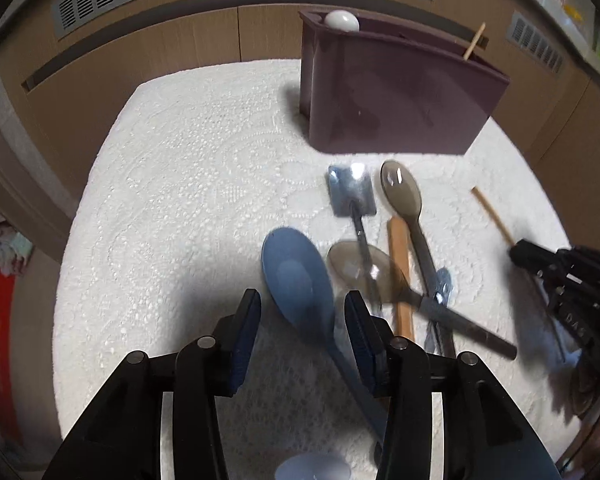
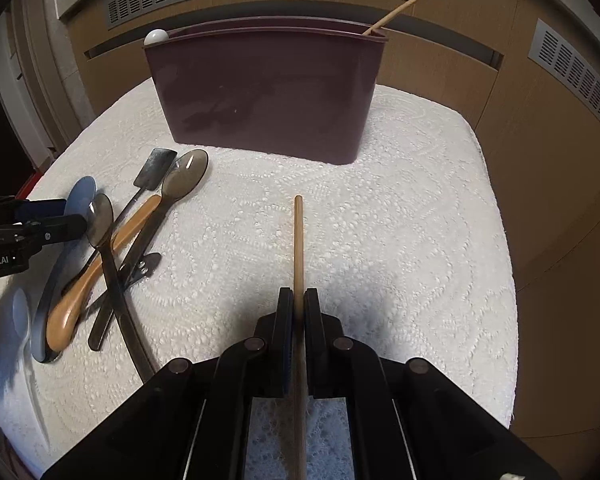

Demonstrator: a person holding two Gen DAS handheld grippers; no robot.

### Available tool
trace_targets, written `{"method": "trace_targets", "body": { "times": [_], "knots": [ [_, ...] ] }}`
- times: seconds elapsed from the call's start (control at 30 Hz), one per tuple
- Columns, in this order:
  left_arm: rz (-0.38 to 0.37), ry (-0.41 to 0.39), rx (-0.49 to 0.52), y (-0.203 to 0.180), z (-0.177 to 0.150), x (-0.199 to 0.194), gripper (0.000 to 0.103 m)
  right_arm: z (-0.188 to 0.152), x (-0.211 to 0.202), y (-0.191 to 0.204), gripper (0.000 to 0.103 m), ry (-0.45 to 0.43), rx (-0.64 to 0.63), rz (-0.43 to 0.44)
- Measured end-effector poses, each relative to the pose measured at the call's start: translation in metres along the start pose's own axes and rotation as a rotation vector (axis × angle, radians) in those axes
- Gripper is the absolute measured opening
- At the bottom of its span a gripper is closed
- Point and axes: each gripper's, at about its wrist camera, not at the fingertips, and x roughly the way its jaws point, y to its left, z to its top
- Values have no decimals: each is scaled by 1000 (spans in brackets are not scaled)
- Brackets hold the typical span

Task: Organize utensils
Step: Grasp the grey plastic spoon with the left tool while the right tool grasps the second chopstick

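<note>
Table [image 2: 420, 208] under white lace cloth; maroon holder [image 2: 268, 96] upright at the far side, already containing one stick [image 2: 390, 14] and a white-ended utensil [image 2: 156, 36]. Loose pile near its left front: blue spoon [image 1: 296, 276], wooden handle [image 1: 400, 276], two smoky spoons, metal spatula [image 1: 350, 192], overlapping. Right gripper [image 2: 298, 312]: jaws clamped on a chopstick [image 2: 298, 248], tip pointing toward the holder. Left gripper [image 1: 300, 312]: jaws apart, straddling the blue spoon's neck, not pressing. Risks: thin chopstick may pivot in the clamp; closing on the spoon may snag the overlapping handles.
</note>
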Motion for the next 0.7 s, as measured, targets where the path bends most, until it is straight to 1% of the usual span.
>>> {"method": "trace_targets", "body": {
  "times": [0.07, 0.1, 0.2, 0.3, 0.37, 0.43, 0.5, 0.6, 0.67, 0.7],
  "knots": [
    [50, 14, 5, -3, -3, -2, 45, -1, 0, 0, 4, -12, 0, -5],
    [62, 21, 5, -5, -4, -3, 45, -3, -1, 1, 4, -21, -1, -11],
    [71, 30, 0, -12, -3, -9, 45, -6, -1, 6, 4, -48, -13, -38],
    [85, 33, 32, -22, 5, -7, 45, -7, -2, 9, 5, -62, -26, -48],
    [91, 52, 40, -26, 11, 2, 45, -7, -2, 6, 5, -62, -16, -33],
    [77, 63, 41, -27, 16, 14, 44, -8, -3, 3, 5, -63, -7, -22],
    [86, 33, 59, -28, 19, 15, 43, -10, -4, 1, 5, -66, -1, -15],
    [69, 40, 50, -22, 22, 19, 44, -10, -6, -4, 7, -73, 19, 25],
    [69, 42, 30, -16, 22, 17, 45, -9, -9, -11, 10, -78, 46, 65],
    [65, 41, 21, -13, 21, 16, 45, -8, -11, -17, 18, -87, 75, 90]
  ]
}}
